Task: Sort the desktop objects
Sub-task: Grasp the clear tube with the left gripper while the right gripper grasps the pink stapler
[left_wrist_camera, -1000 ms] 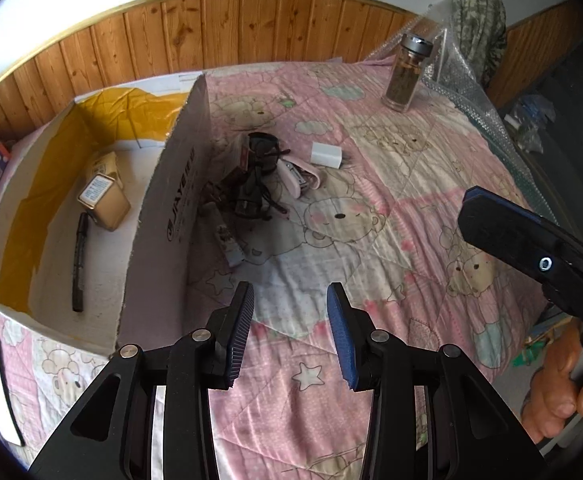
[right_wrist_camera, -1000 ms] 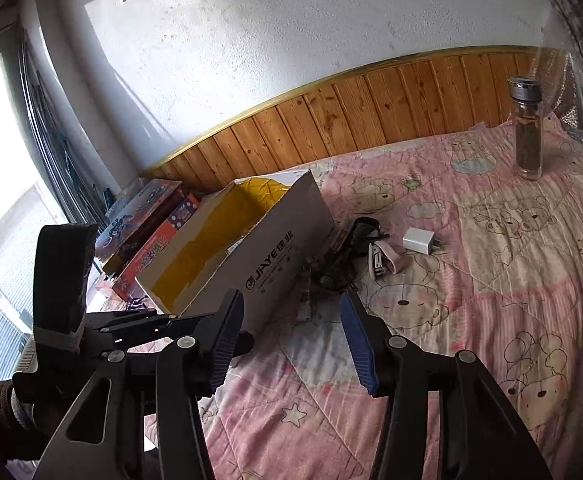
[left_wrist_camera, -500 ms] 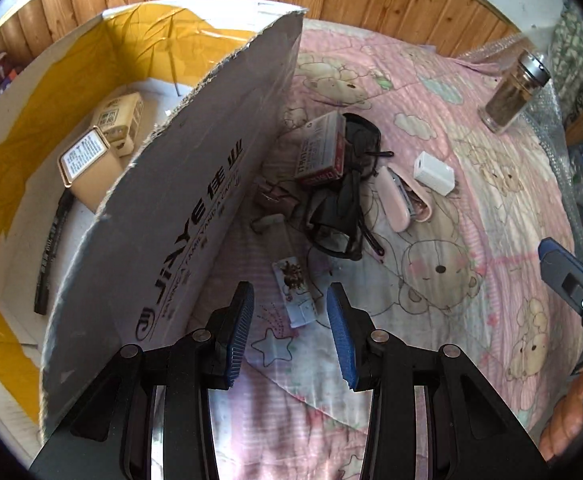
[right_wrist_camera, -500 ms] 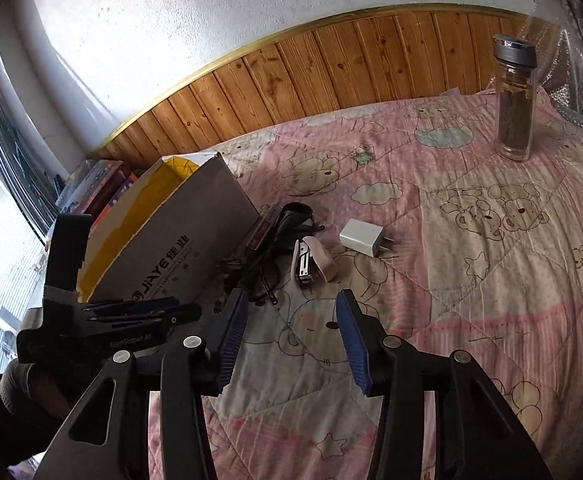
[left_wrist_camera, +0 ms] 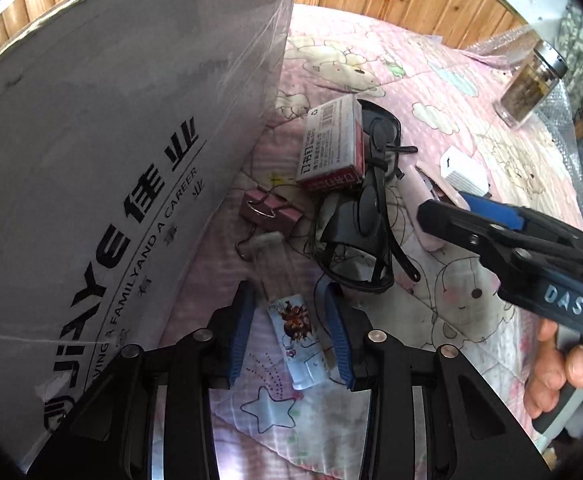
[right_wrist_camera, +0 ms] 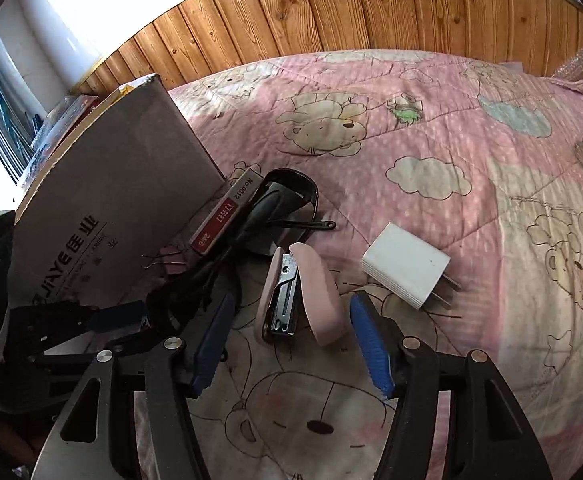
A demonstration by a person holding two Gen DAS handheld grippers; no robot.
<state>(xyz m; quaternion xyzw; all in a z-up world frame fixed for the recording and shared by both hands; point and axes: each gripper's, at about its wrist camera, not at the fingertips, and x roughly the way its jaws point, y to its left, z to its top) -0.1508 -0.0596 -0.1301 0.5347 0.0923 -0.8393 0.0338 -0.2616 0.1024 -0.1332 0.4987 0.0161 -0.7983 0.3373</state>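
Note:
My left gripper is open, its fingers on either side of a small white tube with a cartoon label lying on the pink quilt beside the cardboard box. My right gripper is open, its fingers either side of the near end of a pink stapler. The right gripper also shows in the left wrist view. Black glasses, a staple box, a pink binder clip and a white charger lie close by.
The cardboard box wall stands tall at the left. A glass jar stands at the far right on the quilt. Wood panelling runs behind the bed. Books lie beyond the box.
Both grippers have moved down and forward, close to the quilt. The left one now straddles the tube, the right one now straddles the stapler.

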